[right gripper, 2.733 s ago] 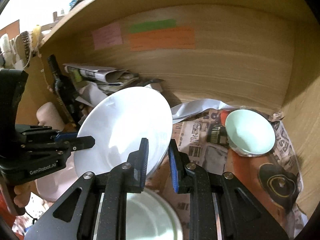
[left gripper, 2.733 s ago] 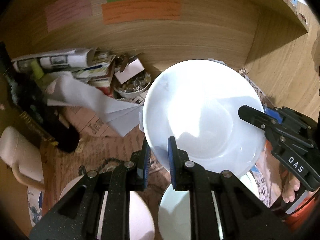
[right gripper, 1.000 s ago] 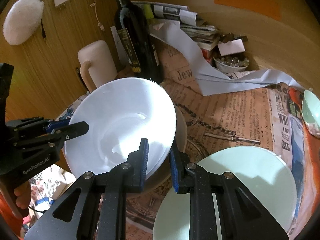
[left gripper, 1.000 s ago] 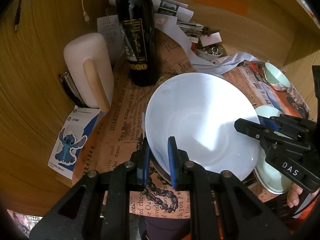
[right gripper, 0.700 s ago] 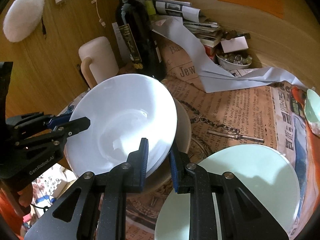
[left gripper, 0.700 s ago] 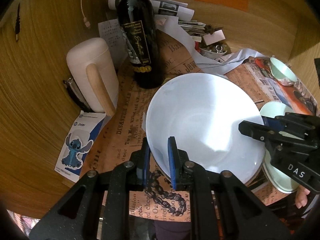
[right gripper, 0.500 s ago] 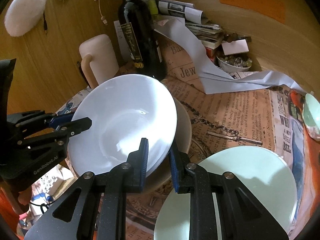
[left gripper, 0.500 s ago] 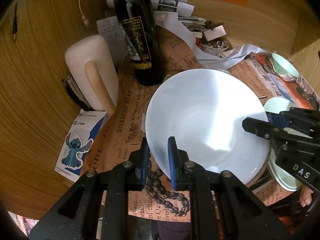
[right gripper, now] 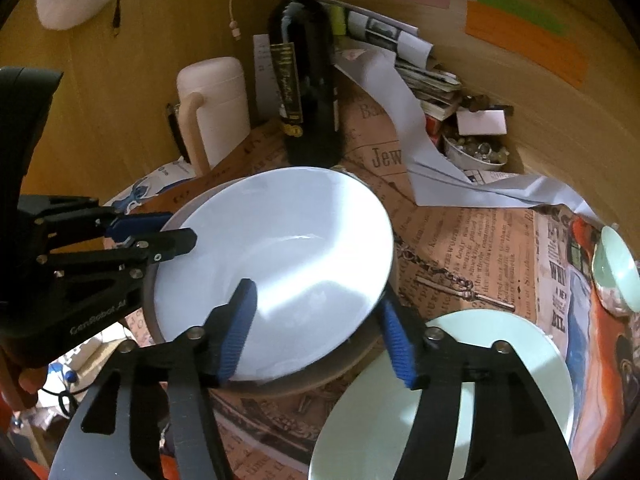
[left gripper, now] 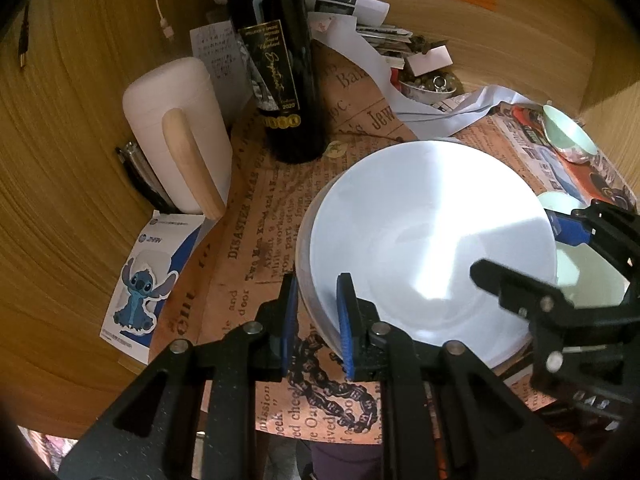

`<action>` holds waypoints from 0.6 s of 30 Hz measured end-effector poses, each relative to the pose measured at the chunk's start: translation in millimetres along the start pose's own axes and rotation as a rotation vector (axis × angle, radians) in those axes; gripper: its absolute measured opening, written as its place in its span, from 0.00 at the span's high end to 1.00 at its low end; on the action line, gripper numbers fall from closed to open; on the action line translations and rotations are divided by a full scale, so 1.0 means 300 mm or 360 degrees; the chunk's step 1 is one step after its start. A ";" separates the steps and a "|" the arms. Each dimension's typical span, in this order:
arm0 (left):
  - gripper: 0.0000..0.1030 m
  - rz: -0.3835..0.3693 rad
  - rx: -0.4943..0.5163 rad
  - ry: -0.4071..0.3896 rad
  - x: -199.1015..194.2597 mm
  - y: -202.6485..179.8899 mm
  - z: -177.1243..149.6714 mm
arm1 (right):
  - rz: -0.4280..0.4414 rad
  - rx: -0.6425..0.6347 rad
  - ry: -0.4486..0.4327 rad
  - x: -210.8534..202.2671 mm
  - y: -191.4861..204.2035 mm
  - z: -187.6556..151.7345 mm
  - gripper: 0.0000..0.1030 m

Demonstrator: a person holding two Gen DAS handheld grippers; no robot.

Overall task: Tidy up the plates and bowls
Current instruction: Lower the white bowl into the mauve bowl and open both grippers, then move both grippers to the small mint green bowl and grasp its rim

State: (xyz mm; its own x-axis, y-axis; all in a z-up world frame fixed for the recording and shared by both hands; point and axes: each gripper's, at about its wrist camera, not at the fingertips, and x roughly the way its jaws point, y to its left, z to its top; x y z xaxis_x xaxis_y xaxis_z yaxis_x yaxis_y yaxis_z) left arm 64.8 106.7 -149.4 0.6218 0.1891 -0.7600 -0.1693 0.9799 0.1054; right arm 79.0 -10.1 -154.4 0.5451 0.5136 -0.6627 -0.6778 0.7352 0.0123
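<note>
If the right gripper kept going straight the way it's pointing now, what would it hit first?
Most likely the white plate: the right gripper, its jaws opening, straddles the plate's near rim. Beyond it stands the wine bottle, though depth is hard to judge.

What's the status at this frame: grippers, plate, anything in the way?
Left gripper shut on the white plate rim. Right gripper opening, pads clear of the rim. Plate sits on the tan plate. Wine bottle close behind; pale green plate alongside.
</note>
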 end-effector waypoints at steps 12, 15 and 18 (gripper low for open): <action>0.50 -0.0072 -0.0009 -0.0092 -0.085 -0.011 0.042 | -0.0054 0.0119 -0.0178 -0.101 -0.080 0.036 0.15; 0.38 -0.0069 0.0011 -0.0204 -0.145 -0.038 0.068 | -0.0095 0.0153 -0.0223 -0.137 -0.121 0.043 0.15; 0.33 -0.0091 0.0042 -0.0271 -0.181 -0.063 0.104 | -0.0142 0.0193 -0.0262 -0.170 -0.176 0.045 0.15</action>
State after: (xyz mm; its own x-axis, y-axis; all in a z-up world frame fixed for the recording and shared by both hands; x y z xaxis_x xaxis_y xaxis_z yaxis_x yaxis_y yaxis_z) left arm 58.2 80.0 -90.0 0.7505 0.1391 -0.6461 -0.1113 0.9902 0.0839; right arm 93.7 -69.1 -111.1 0.6800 0.5020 -0.5343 -0.5645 0.8236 0.0554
